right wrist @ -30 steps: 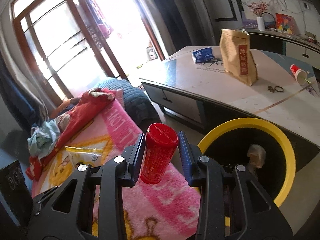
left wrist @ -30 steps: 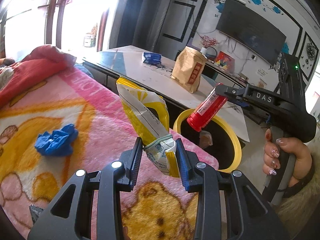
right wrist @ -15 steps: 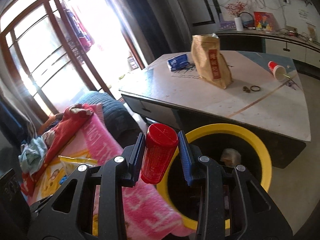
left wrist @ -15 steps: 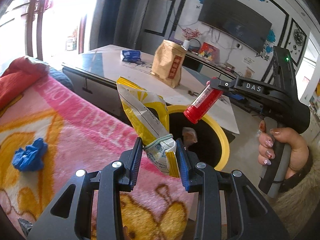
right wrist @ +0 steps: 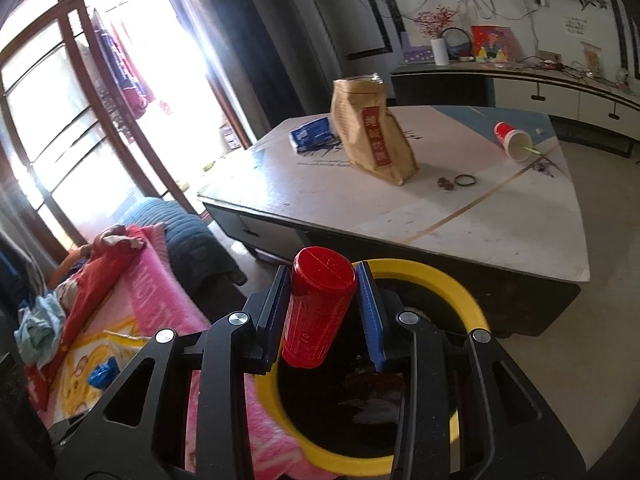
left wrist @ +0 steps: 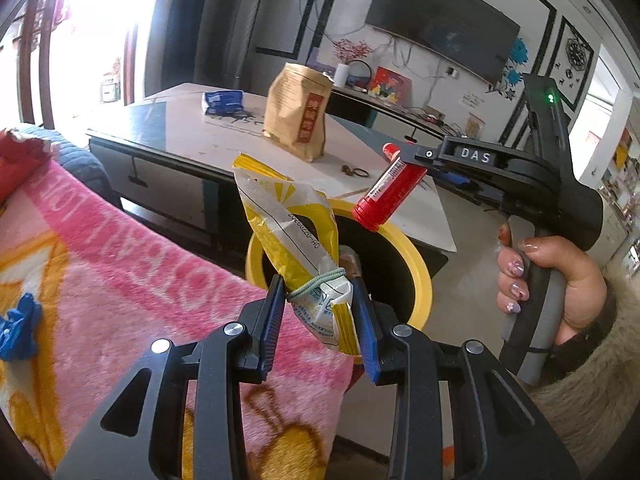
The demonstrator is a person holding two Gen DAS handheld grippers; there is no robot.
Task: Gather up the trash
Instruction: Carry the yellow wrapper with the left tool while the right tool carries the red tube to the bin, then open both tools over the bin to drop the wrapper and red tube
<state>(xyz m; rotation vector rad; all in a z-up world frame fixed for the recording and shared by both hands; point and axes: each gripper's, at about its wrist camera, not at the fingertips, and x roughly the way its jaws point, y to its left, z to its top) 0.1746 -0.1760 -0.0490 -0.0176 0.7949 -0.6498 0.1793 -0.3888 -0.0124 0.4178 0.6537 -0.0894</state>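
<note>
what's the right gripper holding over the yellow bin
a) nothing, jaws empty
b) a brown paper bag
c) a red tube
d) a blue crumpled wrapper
c: in the right wrist view the right gripper is clamped on a red tube above the yellow bin, while the brown paper bag stands on the table.

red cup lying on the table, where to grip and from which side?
Take the red cup across its red wall, near the middle, coming down from above with the fingers either side of its length. It lies on its side on the table, open mouth and straw toward the near right, so the rim offers no flat hold and a side approach would likely roll it.
</note>
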